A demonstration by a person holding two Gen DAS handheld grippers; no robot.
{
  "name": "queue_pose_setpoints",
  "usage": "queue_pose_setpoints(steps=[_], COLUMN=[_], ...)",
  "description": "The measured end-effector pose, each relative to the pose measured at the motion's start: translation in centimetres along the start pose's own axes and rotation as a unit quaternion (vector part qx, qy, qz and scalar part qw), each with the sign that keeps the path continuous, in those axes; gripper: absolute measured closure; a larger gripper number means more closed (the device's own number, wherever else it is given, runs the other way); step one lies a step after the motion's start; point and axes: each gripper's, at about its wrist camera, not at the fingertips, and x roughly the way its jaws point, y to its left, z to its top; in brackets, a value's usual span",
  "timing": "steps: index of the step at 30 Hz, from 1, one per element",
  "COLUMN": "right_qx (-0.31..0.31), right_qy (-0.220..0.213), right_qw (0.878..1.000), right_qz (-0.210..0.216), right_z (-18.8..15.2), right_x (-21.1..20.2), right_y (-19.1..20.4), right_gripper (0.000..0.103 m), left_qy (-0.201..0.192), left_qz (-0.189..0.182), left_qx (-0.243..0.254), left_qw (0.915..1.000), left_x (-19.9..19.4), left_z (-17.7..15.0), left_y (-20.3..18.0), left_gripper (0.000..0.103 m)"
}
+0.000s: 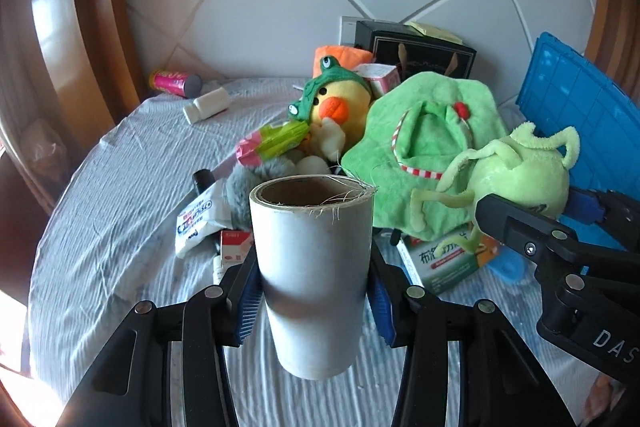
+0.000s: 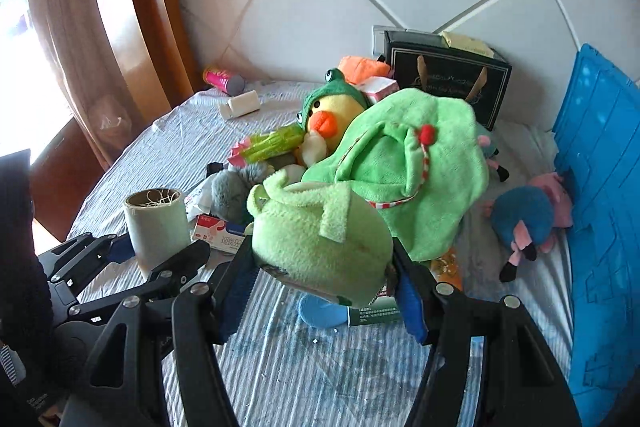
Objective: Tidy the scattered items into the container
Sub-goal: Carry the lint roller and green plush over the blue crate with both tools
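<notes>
Nearest the lens in the left wrist view, the left gripper (image 1: 312,291) pinches a white roll on a cardboard core (image 1: 314,267) at lower centre, its blue pads pressed to both sides; the roll stands upright, loose fibres fraying at its open top. In the right wrist view, the right gripper (image 2: 324,279) at lower centre squeezes a pale green plush toy (image 2: 320,231) between its blue pads.

The blue plastic crate (image 2: 600,227) runs along the right edge of that frame; only its ribbed wall shows, so what it holds cannot be told. Just beside that wall lies a pink-and-blue plush toy (image 2: 528,223) on the striped bedsheet (image 2: 320,367). A black gift box (image 2: 448,79) with gold lettering too small to read stands at upper centre against the white padded wall, yellow sticky notes (image 2: 466,41) on top.

Mid-frame, a green plush blanket (image 2: 416,171) covers the pile beside a yellow duck plush in a frog hood (image 2: 332,107). In the left wrist view, a white packet (image 1: 200,223) with Chinese print and a green medicine box (image 1: 444,263), also with Chinese characters, lie at centre. A pink can (image 1: 174,83) and a white bottle (image 1: 206,105) lie at upper left. "DAS" is printed on the right gripper's body at lower right.
</notes>
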Motion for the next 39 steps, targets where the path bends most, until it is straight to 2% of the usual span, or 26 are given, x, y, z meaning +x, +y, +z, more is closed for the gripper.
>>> queue_pose_setpoints(steps=[10, 17, 28, 39], right_qx=[0.033, 0.051, 0.064, 0.110], right_qy=[-0.058, -0.098, -0.156, -0.170], right_qw=[0.995, 0.990, 0.977, 0.964], right_qz=[-0.073, -0.093, -0.128, -0.175], right_z=[0.4, 0.2, -0.2, -3.7], right_x=[-7.8, -12.5, -20.7, -27.4], right_y=[-3.4, -8.5, -20.4, -31.8], right_gripper=[0.041, 0.041, 0.041, 0.041], left_qy=[-0.060, -0.087, -0.130, -0.152], left_qz=[-0.061, -0.083, -0.110, -0.154], left_qx=[0.048, 0.074, 0.094, 0.143], left_qw=[0.9952, 0.9899, 0.9809, 0.9659], left_x=[-4.8, -6.9, -9.7, -12.6], left_z=[2.7, 3.6, 5.6, 6.4], left_y=[-4.5, -10.3, -24.0, -38.0], left_gripper=[0.057, 0.057, 0.057, 0.057])
